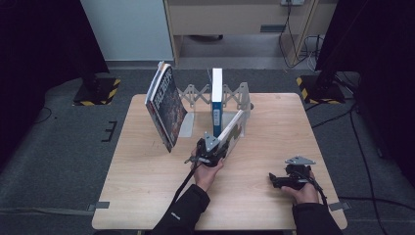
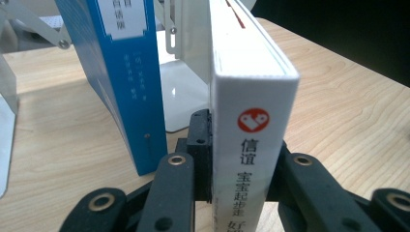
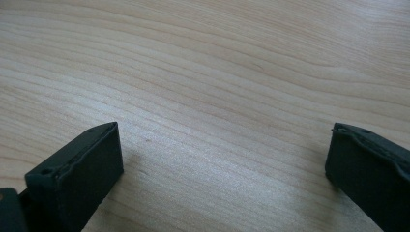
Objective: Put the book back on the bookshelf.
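My left gripper (image 1: pixel 219 145) is shut on the spine end of a white book (image 1: pixel 231 129), which tilts toward the metal book rack (image 1: pixel 243 100) at the back of the table. In the left gripper view the white book (image 2: pixel 251 121) stands between both black jaws, its spine with a red logo facing the camera. A blue-spined book (image 1: pixel 217 103) stands upright in the rack, and in the left gripper view this blue book (image 2: pixel 123 72) is just to the left of the held one. My right gripper (image 1: pixel 273 180) rests open on the wood at the front right, its jaws (image 3: pixel 222 169) wide apart over bare tabletop.
A large dark-covered book (image 1: pixel 166 105) leans at the rack's left end. The wooden table (image 1: pixel 147 186) has free room at the front and left. Black stands with yellow-striped feet (image 1: pixel 95 93) flank the table on the floor.
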A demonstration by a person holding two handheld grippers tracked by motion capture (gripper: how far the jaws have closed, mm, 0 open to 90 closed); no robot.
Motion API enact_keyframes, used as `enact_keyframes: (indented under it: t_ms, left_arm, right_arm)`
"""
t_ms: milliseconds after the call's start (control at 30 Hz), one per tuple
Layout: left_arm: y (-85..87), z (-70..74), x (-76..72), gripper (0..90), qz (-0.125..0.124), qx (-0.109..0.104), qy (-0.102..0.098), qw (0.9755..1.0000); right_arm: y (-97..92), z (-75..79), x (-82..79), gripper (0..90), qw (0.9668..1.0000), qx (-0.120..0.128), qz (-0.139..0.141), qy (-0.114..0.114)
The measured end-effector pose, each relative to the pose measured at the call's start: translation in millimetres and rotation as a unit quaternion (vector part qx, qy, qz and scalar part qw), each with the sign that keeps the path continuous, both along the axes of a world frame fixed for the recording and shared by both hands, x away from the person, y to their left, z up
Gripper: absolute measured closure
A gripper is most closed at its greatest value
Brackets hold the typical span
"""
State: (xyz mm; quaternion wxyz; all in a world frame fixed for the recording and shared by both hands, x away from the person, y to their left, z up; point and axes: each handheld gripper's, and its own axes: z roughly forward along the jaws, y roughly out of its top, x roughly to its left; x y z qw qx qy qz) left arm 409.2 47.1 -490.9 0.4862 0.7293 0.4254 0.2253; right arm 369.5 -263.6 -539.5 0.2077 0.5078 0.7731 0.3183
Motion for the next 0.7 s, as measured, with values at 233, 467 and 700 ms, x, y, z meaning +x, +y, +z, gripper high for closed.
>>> enact_keyframes:
  t_ms: [233,467,700]
  left_arm:
    - [-2.3,-8.1,0.1,73.4,0.004,0.006,0.016,0.9998]
    - [-7.1,-9.5,1.3,73.7,0.013,0.004,0.015,0.9998]
    - [-14.2,-11.6,6.6,73.3,0.016,0.0,0.007,0.9999]
  right_arm:
    - [0.1,0.0,0.0,0.2,1.0,0.0,0.0,0.0]
    - [0.1,0.0,0.0,0.2,1.0,0.0,0.0,0.0]
    - [0.1,0.0,0.0,0.2,1.0,0.0,0.0,0.0]
